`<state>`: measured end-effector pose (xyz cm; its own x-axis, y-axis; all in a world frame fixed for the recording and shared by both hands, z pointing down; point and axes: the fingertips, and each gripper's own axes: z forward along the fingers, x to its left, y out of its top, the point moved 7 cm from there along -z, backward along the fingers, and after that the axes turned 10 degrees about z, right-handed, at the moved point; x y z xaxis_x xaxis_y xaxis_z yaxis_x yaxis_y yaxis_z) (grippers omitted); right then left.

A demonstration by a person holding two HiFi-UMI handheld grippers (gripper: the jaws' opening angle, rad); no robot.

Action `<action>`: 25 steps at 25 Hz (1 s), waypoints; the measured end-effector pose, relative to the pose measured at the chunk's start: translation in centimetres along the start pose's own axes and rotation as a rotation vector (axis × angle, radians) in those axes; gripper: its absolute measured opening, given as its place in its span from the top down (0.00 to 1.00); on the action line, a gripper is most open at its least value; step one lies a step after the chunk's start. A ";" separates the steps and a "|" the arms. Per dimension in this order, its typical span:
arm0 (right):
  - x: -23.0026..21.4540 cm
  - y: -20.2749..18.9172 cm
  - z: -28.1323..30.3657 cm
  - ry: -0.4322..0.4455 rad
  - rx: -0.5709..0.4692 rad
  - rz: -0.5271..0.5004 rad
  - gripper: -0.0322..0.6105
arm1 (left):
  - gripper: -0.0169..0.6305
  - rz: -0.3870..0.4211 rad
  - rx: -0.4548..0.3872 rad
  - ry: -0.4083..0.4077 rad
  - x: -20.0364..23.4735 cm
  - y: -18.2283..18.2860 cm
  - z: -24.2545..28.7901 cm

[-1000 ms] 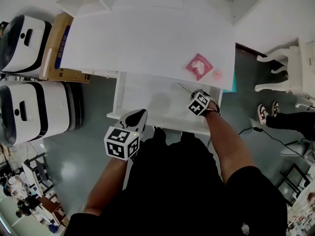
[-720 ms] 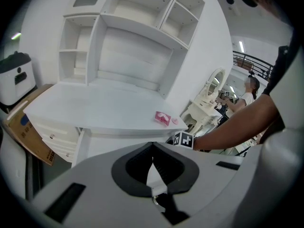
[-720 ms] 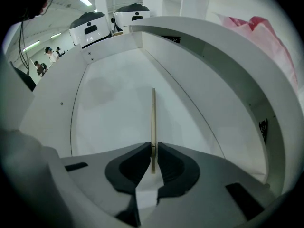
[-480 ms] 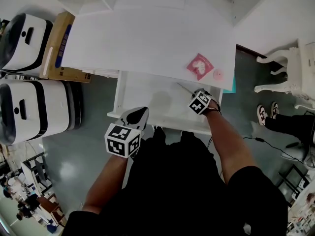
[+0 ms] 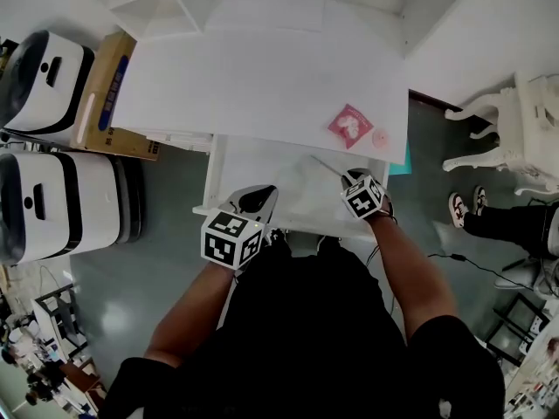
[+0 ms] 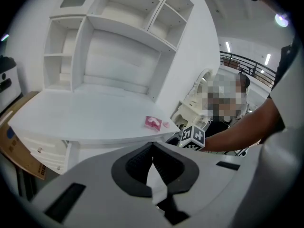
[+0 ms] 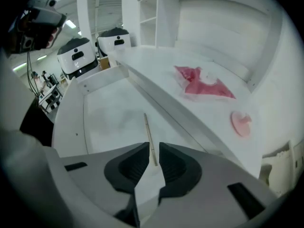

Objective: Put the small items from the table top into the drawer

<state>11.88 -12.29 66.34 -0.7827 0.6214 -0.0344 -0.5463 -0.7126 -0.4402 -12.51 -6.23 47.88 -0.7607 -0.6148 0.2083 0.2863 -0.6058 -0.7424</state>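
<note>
A thin wooden stick (image 5: 327,166) (image 7: 149,137) lies in the open white drawer (image 5: 262,168) (image 7: 109,118). My right gripper (image 5: 348,178) (image 7: 152,148) hovers over the stick's near end, its jaws a little apart and wider than the stick. On the desk top above rest a pink packet (image 5: 350,125) (image 7: 204,82) (image 6: 153,122) and a small pink round piece (image 5: 381,138) (image 7: 241,122) (image 6: 166,125). My left gripper (image 5: 262,195) (image 6: 152,145) is shut and empty at the drawer's front left edge.
Two white machines (image 5: 52,68) (image 5: 61,199) and a cardboard box (image 5: 109,85) stand left of the desk. A white carved stool (image 5: 515,138) and a person's shoes (image 5: 463,208) are on the right. A white shelf unit (image 6: 118,42) rises at the desk's back.
My left gripper has come forward to the drawer's front edge. The right gripper has drawn back slightly from the stick, which stays in the drawer.
</note>
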 end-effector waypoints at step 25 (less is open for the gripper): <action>4.5 2.1 -19.5 0.121 -0.558 0.554 0.91 | 0.96 0.127 -0.065 -0.126 -1.5 3.0 0.7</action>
<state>12.98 -4.62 47.72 -0.8418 0.2782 -0.4625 0.1676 -0.6799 -0.7139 -10.10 -7.45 45.76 -0.6408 -0.7450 0.1852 0.3343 -0.4880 -0.8063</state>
